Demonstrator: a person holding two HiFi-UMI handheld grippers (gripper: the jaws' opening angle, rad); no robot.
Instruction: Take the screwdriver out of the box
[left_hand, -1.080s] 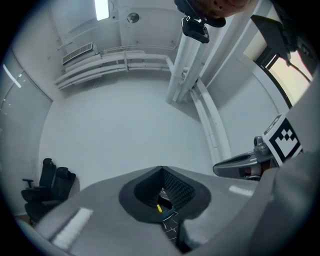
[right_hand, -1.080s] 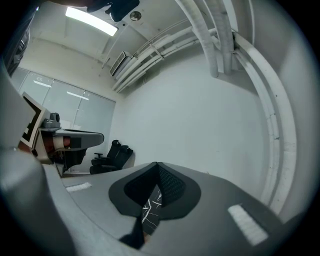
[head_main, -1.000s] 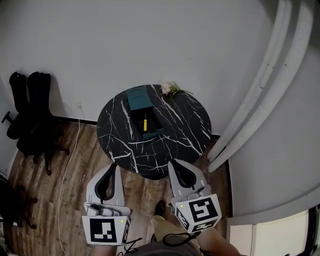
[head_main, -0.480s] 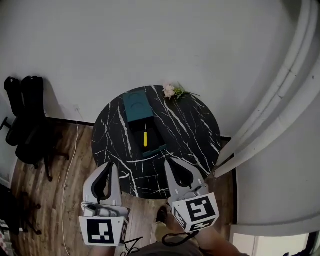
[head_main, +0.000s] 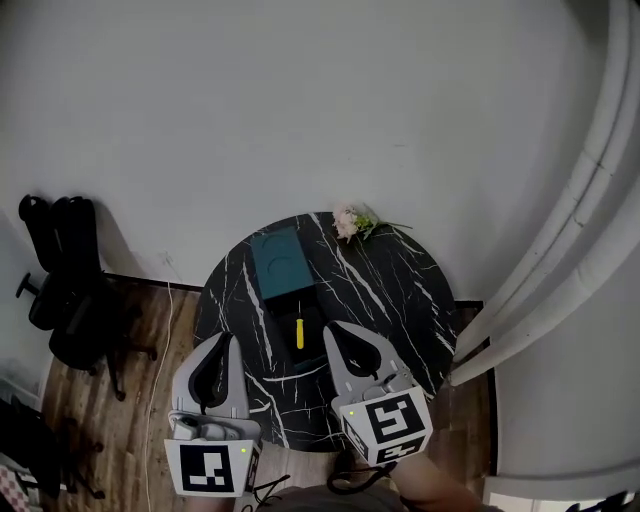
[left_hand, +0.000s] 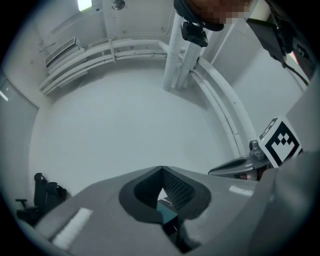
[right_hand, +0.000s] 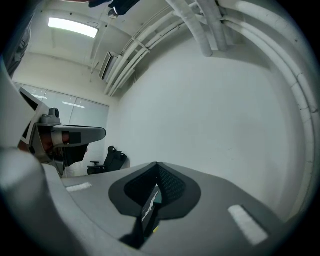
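The small yellow-handled screwdriver (head_main: 299, 333) lies in the open teal box (head_main: 277, 262) on the round black marble table (head_main: 400, 290), lid back, so it looks reachable from above. The left gripper (head_main: 229, 340) and right gripper (head_main: 334, 329) are clenched and empty, carried level, seemingly just for the approach. A second ago the table was farther off; now both tips overlap its near edge.
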